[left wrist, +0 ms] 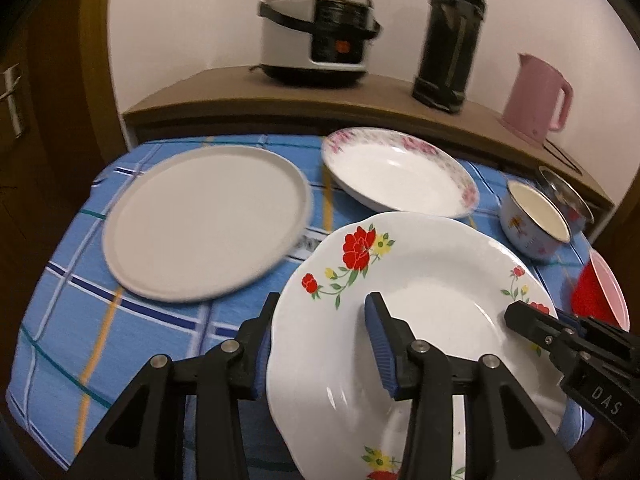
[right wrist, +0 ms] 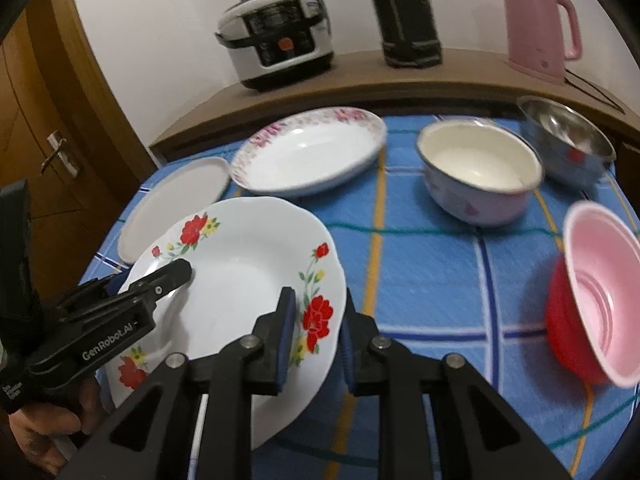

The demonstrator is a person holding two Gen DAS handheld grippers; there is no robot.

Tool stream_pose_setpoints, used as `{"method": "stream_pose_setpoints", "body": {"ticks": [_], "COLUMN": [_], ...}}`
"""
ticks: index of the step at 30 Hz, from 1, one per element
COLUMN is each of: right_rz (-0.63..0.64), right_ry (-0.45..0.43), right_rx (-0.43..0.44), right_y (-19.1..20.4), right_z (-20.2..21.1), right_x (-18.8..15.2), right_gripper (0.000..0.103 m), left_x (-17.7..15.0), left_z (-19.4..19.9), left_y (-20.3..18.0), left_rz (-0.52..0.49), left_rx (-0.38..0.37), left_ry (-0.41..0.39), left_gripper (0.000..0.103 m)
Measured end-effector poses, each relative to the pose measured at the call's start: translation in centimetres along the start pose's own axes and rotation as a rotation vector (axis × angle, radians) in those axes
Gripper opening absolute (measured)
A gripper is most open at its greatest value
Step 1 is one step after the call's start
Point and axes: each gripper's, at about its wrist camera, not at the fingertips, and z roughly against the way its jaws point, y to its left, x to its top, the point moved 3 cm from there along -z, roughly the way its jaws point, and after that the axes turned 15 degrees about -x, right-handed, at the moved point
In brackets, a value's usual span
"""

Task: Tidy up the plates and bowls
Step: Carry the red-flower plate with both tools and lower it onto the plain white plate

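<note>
A white plate with red flowers (left wrist: 432, 292) (right wrist: 240, 264) is held above the blue checked tablecloth (left wrist: 132, 320). My left gripper (left wrist: 320, 340) grips its left rim, one finger under and one on top; it also shows in the right wrist view (right wrist: 160, 280). My right gripper (right wrist: 316, 332) is shut on the plate's right rim; it also shows in the left wrist view (left wrist: 532, 320). A flat grey plate (left wrist: 204, 224) (right wrist: 180, 200) lies to the left. A deep pink-rimmed plate (left wrist: 400, 172) (right wrist: 308, 152) lies behind.
An enamel bowl (right wrist: 480, 168) (left wrist: 532, 220), a steel bowl (right wrist: 568, 140) and a pink bowl nested in a red one (right wrist: 596, 296) stand on the right. A rice cooker (left wrist: 316, 32), a dark flask (left wrist: 452, 36) and a pink kettle (left wrist: 536, 96) stand on the back counter.
</note>
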Motion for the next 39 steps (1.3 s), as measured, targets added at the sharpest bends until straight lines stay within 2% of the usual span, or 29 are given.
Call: {"method": "stream_pose_setpoints", "body": {"ticks": [5, 9, 17, 31, 39], "right_rz": [0.027, 0.039, 0.066, 0.098, 0.118], "right_ry": [-0.025, -0.026, -0.043, -0.026, -0.036], "right_rx": [0.044, 0.093, 0.121, 0.128, 0.097], "right_y": [3.2, 6.7, 11.7, 16.7, 17.5], "right_z": [-0.3, -1.5, -4.7, -10.1, -11.7], "right_x": [2.6, 4.8, 8.5, 10.2, 10.5], "right_gripper": [0.019, 0.019, 0.019, 0.02, 0.02], "left_x": [1.8, 3.6, 6.1, 7.8, 7.8], "left_z": [1.2, 1.7, 1.2, -1.1, -2.5], "left_y": [3.0, 5.8, 10.6, 16.6, 17.2], "left_rz": [0.037, 0.047, 0.099, 0.18, 0.187], "left_rx": [0.039, 0.099, 0.146, 0.212, 0.214], "left_ry": [-0.042, -0.079, -0.102, -0.114, -0.088], "left_gripper": [0.045, 0.045, 0.045, 0.045, 0.045]}}
